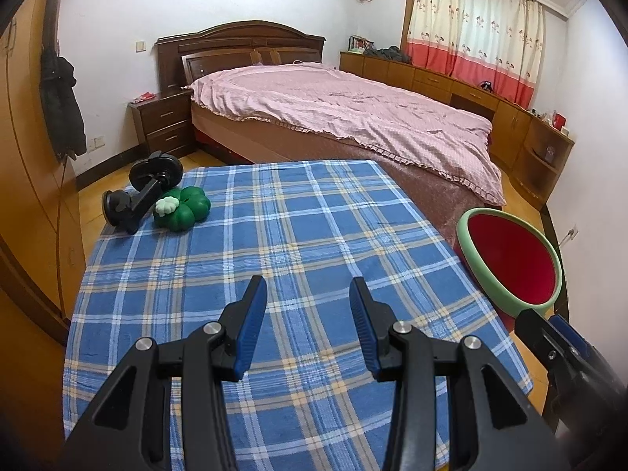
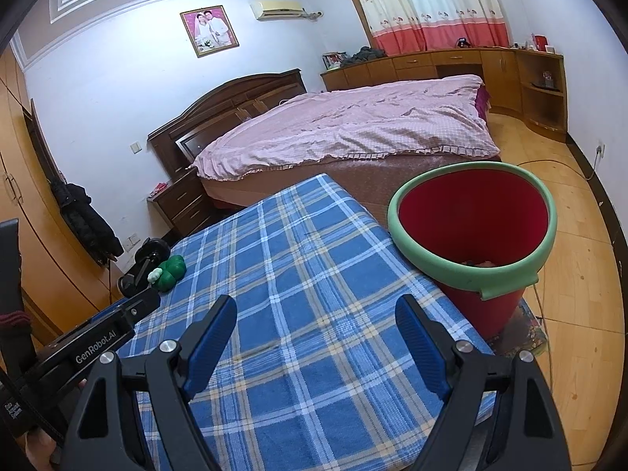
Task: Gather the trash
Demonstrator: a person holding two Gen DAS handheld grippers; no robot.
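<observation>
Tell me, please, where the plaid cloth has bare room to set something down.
Bare: the whole stretch between the green clover toy and the red bucket, up to the bed-side edge. Crowded: only the far left corner, where a black suction mount touches the toy.

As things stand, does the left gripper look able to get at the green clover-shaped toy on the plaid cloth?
Probably yes. The left gripper is open and empty, and bare plaid cloth lies between it and the green toy. Only the black suction mount crowds the toy's far-left side, not the approach.
</observation>
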